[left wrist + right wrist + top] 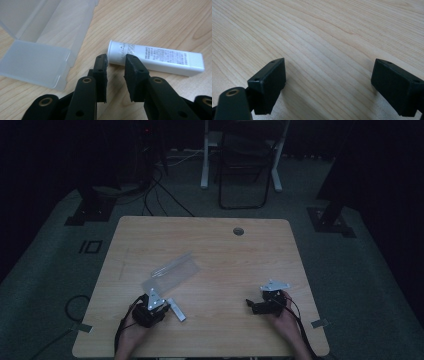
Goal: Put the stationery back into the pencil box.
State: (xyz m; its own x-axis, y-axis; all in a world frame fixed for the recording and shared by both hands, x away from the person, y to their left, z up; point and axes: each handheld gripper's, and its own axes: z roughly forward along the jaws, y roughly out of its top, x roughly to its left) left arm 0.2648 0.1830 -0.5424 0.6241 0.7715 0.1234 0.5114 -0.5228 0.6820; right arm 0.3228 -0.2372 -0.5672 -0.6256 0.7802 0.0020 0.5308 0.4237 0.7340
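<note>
L gripper [116, 62] at white tube [160, 59]

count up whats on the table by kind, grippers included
white tube: 1
clear plastic case, lid open: 1
handheld grippers: 2, left gripper with its jaws near the tube's cap end, right gripper open over bare table
total: 4

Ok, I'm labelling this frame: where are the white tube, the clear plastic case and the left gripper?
white tube [160, 60]: left gripper view, its printed side.
clear plastic case [35, 62]: left gripper view, its frosted flap.
left gripper [116, 65]: left gripper view, gap between fingertips.
</note>
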